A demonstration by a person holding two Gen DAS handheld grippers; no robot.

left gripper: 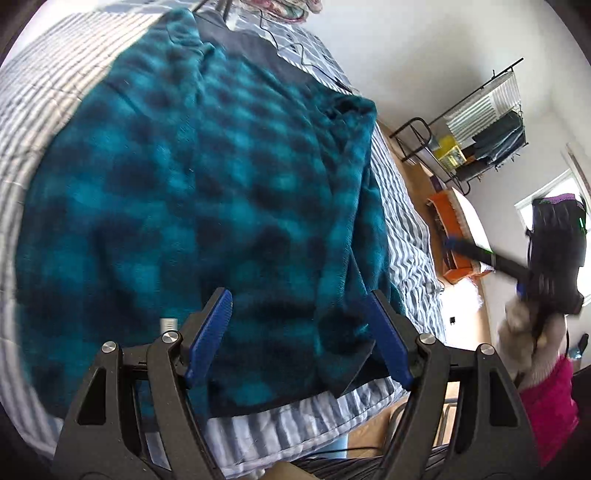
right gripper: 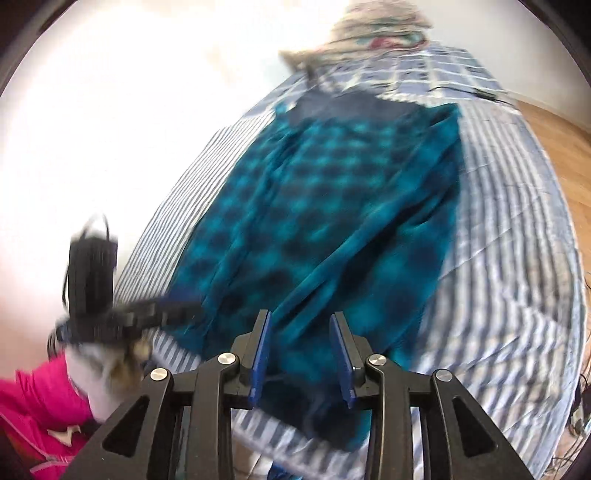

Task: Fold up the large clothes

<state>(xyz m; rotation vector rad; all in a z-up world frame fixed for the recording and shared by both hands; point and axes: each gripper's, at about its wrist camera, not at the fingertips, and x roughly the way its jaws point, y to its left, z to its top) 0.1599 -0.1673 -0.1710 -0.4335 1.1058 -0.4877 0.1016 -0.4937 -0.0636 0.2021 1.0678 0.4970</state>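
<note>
A large teal and dark blue plaid fleece garment (left gripper: 192, 177) (right gripper: 332, 221) lies spread lengthwise on a striped bed. My left gripper (left gripper: 299, 299) hovers over its near hem with the blue pads wide apart and nothing pressed between them. My right gripper (right gripper: 301, 315) hangs above the near end of the garment, its jaws partly apart and no cloth pinched. Each wrist view shows the other gripper as a blurred shape at the side: the right gripper (left gripper: 452, 245) off the bed's edge, the left gripper (right gripper: 184, 308) at the garment's left border.
The grey-and-white striped bedspread (left gripper: 406, 229) (right gripper: 498, 258) surrounds the garment. A dark cloth (right gripper: 340, 103) and a crumpled pile (right gripper: 380, 29) lie at the far end. A black clothes rack (left gripper: 480, 122), an orange box (left gripper: 448, 236) and wood floor (right gripper: 554, 140) flank the bed. A pink sleeve (right gripper: 37, 406) shows.
</note>
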